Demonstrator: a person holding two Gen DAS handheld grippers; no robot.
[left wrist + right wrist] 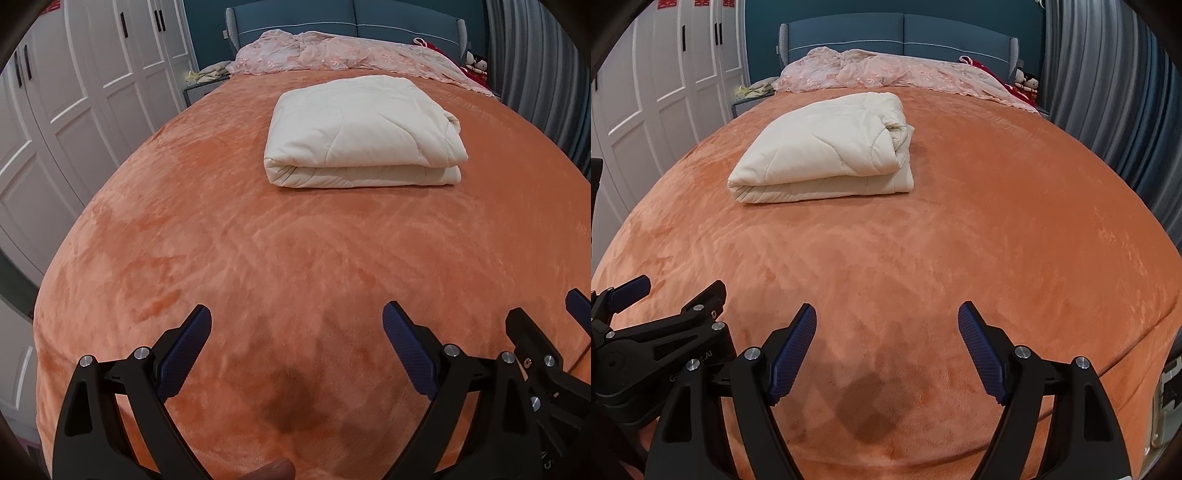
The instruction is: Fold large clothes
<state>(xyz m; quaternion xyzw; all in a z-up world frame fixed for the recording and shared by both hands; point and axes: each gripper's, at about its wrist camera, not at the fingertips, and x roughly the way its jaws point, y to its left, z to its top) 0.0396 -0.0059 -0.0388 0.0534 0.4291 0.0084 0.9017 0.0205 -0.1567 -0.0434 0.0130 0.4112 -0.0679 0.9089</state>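
A cream quilted comforter (364,131) lies folded into a thick rectangle on the orange plush bedspread (221,240), toward the middle of the bed; it also shows in the right wrist view (827,151). My left gripper (297,321) is open and empty, low over the near end of the bed, far from the comforter. My right gripper (886,317) is open and empty, side by side with the left. The right gripper also shows in the left wrist view (546,321), and the left gripper shows in the right wrist view (676,291).
A pink lace cover (332,55) is bunched at the blue headboard (351,18). White wardrobe doors (74,92) stand left of the bed. Grey curtains (1108,92) hang on the right. Small dolls (1027,83) and a nightstand (750,98) flank the head end.
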